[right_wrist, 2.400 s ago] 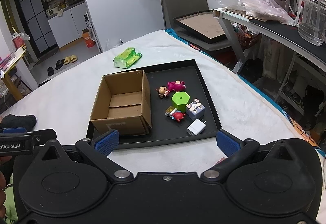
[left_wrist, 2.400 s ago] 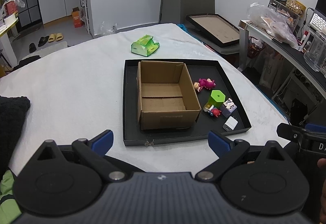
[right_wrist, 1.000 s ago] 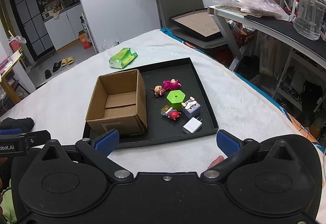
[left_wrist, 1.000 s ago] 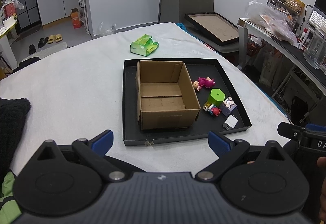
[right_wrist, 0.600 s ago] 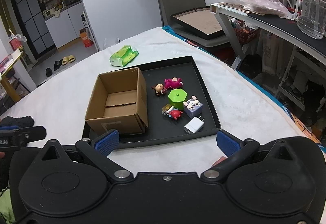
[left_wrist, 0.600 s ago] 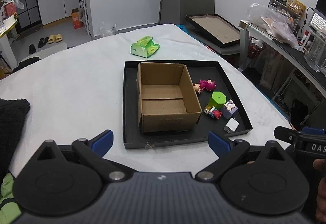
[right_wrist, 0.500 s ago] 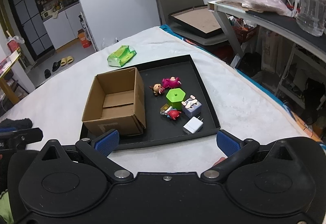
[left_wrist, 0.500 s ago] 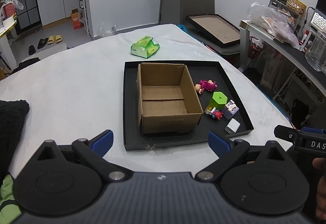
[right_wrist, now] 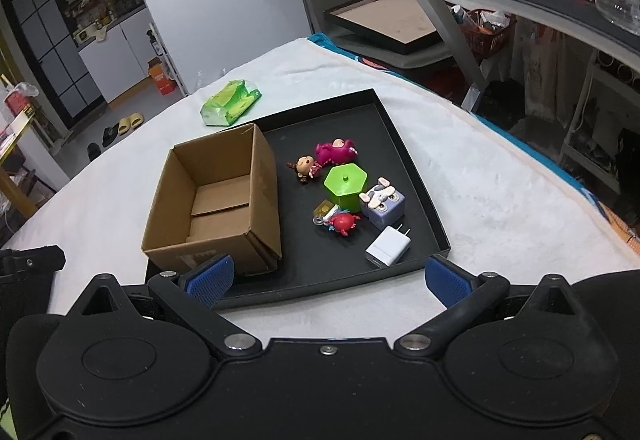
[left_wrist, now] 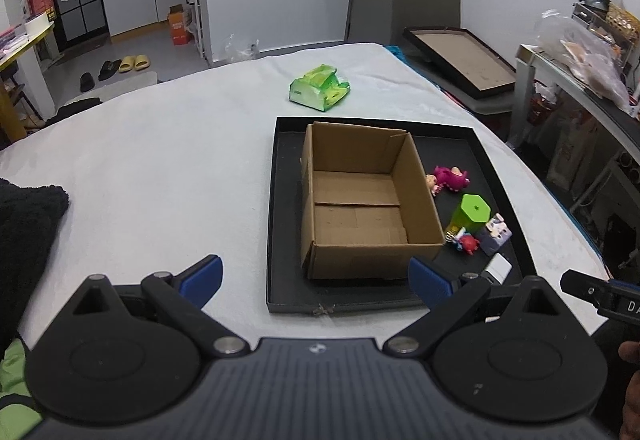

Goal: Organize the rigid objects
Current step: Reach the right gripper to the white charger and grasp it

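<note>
A black tray [left_wrist: 284, 200] [right_wrist: 416, 176] lies on the white tablecloth. An open, empty cardboard box [left_wrist: 360, 200] [right_wrist: 216, 204] stands in its left half. To the box's right lie a pink plush figure [right_wrist: 335, 151], a small doll [right_wrist: 304, 166], a green hexagonal box [left_wrist: 474, 212] [right_wrist: 346, 184], a lilac cube toy [right_wrist: 383, 202], a red figure [right_wrist: 342, 222] and a white charger [right_wrist: 388, 246]. My left gripper [left_wrist: 316, 276] is open before the tray's near edge. My right gripper [right_wrist: 328, 280] is open, low over the tray's near edge, holding nothing.
A green wipes pack [left_wrist: 320, 90] [right_wrist: 231, 102] lies on the cloth beyond the tray. A dark fuzzy cloth [left_wrist: 24, 232] sits at the left. A framed board [right_wrist: 392, 20] leans on a chair behind, and a cluttered desk [right_wrist: 560, 8] stands to the right.
My right gripper has moved forward and down toward the tray, so the toys look larger. My left gripper has drifted slightly left. Both stayed open.
</note>
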`<state>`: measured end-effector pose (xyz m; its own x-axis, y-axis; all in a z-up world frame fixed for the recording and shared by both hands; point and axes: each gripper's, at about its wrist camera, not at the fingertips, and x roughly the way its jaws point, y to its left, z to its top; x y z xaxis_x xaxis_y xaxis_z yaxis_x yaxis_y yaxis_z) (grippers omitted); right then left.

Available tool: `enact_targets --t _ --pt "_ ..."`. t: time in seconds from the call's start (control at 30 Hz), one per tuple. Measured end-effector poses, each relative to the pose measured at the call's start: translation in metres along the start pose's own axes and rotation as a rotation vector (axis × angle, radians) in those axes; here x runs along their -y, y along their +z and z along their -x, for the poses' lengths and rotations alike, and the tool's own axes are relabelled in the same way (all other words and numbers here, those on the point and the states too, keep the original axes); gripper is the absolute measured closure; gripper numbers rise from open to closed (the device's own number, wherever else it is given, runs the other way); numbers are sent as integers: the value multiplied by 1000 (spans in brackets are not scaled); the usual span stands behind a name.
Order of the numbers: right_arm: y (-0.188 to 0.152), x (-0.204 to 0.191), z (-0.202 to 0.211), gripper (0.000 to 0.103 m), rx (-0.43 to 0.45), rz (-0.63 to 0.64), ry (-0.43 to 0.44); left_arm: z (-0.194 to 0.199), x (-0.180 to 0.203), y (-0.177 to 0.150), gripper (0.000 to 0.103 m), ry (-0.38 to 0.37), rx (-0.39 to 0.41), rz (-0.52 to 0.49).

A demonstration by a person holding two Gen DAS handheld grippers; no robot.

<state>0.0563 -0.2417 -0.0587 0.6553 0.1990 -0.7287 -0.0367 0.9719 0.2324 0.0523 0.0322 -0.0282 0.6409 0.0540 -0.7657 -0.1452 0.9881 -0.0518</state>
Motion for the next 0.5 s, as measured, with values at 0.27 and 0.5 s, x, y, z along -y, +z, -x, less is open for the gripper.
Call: enact_targets --t 0.27,0.5 --pt "4 12 -27 0 -21 -48 -1 -30 -5 5 5 33 -30 25" --pt "6 21 -57 2 -78 -94 -15 -55 -8 9 6 35 -69 40"
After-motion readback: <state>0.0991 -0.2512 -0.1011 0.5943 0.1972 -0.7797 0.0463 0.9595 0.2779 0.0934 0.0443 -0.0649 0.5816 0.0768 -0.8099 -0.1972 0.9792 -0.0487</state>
